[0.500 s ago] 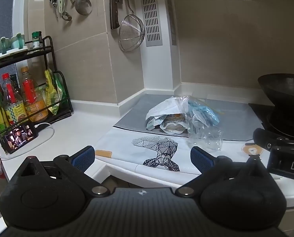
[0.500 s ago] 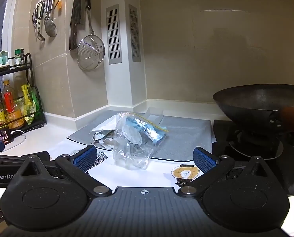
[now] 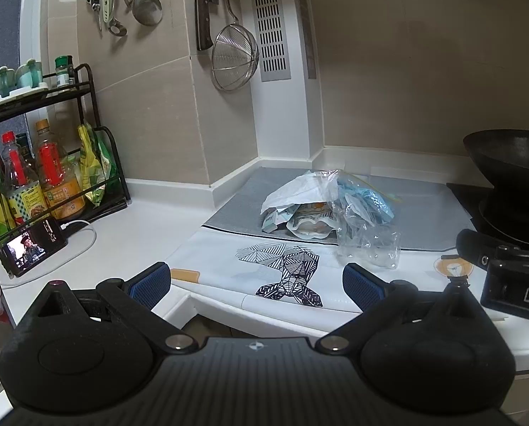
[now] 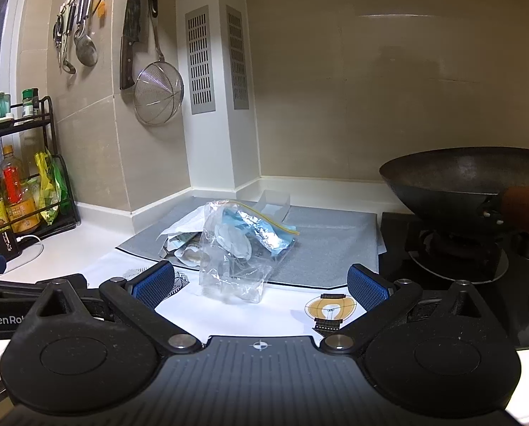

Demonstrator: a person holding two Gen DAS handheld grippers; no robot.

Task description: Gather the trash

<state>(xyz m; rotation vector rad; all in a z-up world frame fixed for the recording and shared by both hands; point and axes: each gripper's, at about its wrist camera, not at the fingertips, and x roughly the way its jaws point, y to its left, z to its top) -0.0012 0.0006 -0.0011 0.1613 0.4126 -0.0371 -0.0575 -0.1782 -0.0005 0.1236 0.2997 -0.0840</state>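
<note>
1. The trash pile (image 3: pixel 321 209) sits mid-counter, straddling the front edge of the grey mat (image 3: pixel 424 209), left of the wok (image 4: pixel 467 181).
2. The left gripper (image 3: pixel 256 280) and the right gripper (image 4: pixel 260 282) both gape fully, holding nothing, well short of it.
3. The clear plastic bag (image 4: pixel 232 269) looks light, limp and slippery; pinching a bunched fold near its top seems safest.
4. The paper wrappers (image 3: pixel 292 191) beneath would likely scatter.

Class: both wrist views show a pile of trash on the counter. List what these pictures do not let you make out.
- Trash pile, left wrist view: the clear plastic bag and white paper cover the packets beneath; their print is too small.
- Wok, right wrist view: cut off by the right edge.
- Phone screen, left wrist view: too small.
- No bin appears.
</note>
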